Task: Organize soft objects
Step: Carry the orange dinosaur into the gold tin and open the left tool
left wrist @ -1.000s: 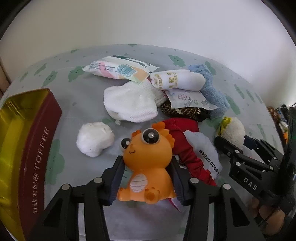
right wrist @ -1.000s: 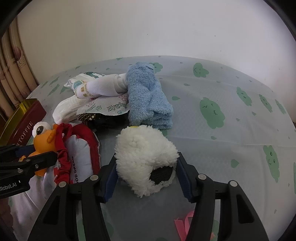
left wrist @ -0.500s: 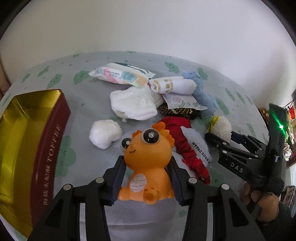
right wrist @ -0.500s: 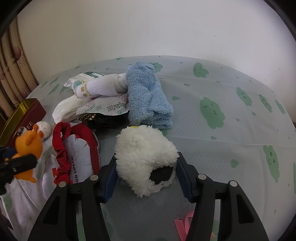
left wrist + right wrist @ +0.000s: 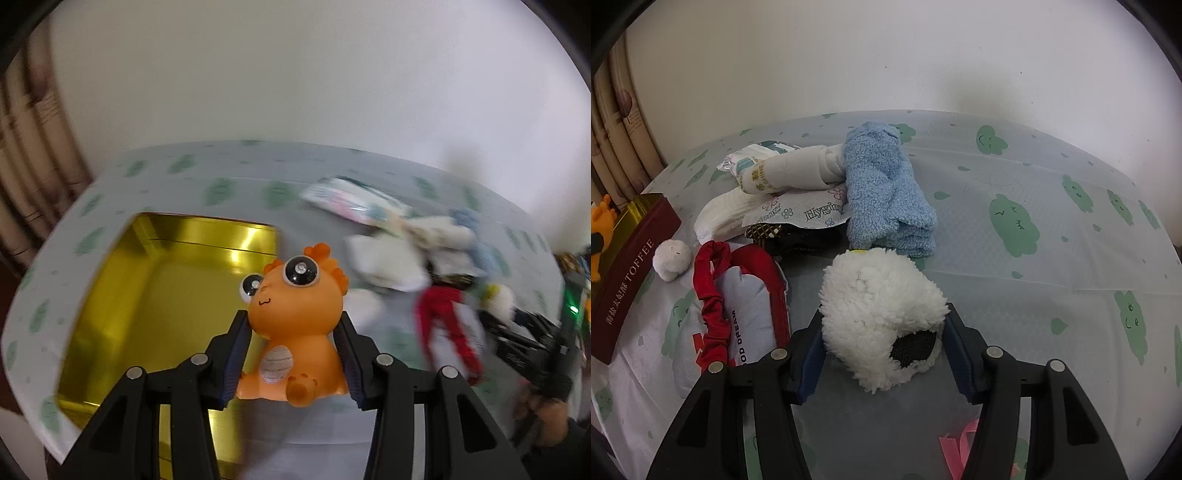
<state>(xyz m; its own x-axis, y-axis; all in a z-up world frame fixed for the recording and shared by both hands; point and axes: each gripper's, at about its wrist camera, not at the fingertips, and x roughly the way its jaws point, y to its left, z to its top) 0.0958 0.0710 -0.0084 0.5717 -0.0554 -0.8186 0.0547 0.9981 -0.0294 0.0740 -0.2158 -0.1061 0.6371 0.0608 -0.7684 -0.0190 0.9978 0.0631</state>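
Orange dino toy: big black eyes, striped belly patch, squishy-looking. Left gripper has it clamped by both sides, pads pressed in, toy held just off the right edge of the gold tin. Tin's maroon side reads TOFFEE. Right gripper is closed partway on the fluffy white plush, jaws squeezing its sides, plush resting on the table. Table cover is pale with green cloud faces. Plain white wall behind, curtain at far left.
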